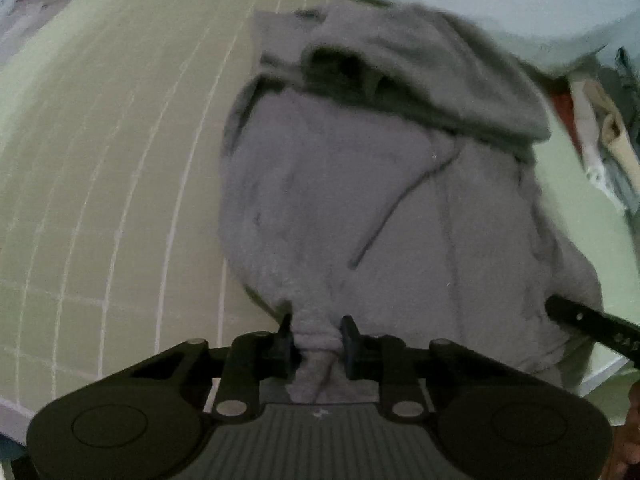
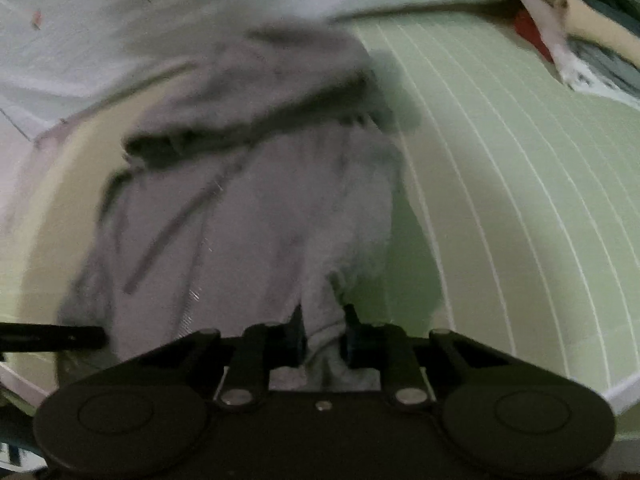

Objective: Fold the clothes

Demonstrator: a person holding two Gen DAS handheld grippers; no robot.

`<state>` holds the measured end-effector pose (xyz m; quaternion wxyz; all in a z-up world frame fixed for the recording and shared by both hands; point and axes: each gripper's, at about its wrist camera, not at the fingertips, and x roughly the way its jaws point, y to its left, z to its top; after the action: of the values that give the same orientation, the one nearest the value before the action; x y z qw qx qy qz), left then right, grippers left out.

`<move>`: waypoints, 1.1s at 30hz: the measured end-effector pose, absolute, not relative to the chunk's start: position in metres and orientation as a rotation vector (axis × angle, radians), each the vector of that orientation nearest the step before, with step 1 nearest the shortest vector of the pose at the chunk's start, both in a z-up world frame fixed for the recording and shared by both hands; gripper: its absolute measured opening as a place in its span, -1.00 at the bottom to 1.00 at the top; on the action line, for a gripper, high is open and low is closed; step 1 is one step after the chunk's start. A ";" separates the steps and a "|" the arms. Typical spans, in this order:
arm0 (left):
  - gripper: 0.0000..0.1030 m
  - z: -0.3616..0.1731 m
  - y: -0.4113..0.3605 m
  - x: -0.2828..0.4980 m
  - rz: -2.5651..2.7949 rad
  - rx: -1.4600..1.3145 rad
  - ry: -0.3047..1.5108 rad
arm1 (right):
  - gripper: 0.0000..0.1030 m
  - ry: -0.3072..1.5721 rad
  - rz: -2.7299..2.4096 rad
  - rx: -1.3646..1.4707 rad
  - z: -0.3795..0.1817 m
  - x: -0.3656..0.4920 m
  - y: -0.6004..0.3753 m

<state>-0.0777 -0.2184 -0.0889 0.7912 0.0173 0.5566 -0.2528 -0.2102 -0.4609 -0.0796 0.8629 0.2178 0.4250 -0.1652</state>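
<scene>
A grey hooded sweatshirt (image 1: 360, 184) lies on a pale green gridded mat (image 1: 120, 160), hood at the far end, a drawstring running down its front. My left gripper (image 1: 316, 328) is shut on a bunched near edge of the hoodie. My right gripper (image 2: 322, 320) is shut on another bunch of the hoodie's (image 2: 248, 208) near edge. Each view shows the other gripper's black finger at the side: the right one's finger (image 1: 588, 324) and the left one's finger (image 2: 52, 336). Both views are motion-blurred.
A pile of other clothes, beige, white, red and dark, (image 2: 580, 40) lies at the mat's (image 2: 520, 200) far right corner, also in the left wrist view (image 1: 604, 140). A pale wall (image 2: 120, 20) rises behind the mat. The mat's white edge (image 2: 624, 388) runs near me.
</scene>
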 end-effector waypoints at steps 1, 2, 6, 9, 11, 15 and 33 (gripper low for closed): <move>-0.56 -0.081 -0.220 -0.074 -0.555 0.020 1.178 | -0.65 0.865 -0.328 0.456 -0.070 -0.207 -0.463; -0.56 -0.070 -0.222 -0.068 -0.568 -0.001 1.151 | -0.66 0.837 -0.310 0.452 -0.059 -0.203 -0.466; -0.57 -0.024 -0.233 -0.037 -0.606 -0.100 1.031 | -0.68 0.708 -0.270 0.426 -0.011 -0.182 -0.484; -0.57 0.006 -0.248 -0.001 -0.645 -0.160 0.929 | -0.68 0.595 -0.276 0.406 0.022 -0.159 -0.504; -0.57 0.021 -0.259 0.023 -0.650 -0.163 0.862 | -0.68 0.532 -0.290 0.374 0.036 -0.141 -0.517; -0.48 0.006 -0.283 0.071 -0.579 -0.159 0.844 | -0.57 0.514 -0.362 0.368 0.021 -0.095 -0.548; -0.01 -0.065 -0.249 0.070 -0.454 -0.349 1.178 | 0.12 0.773 -0.449 0.712 -0.066 -0.092 -0.583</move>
<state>0.0701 -0.2493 -0.0649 0.7933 -0.1622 0.5476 -0.2112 -0.0922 -0.5833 -0.0657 0.8412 0.3369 0.3659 -0.2123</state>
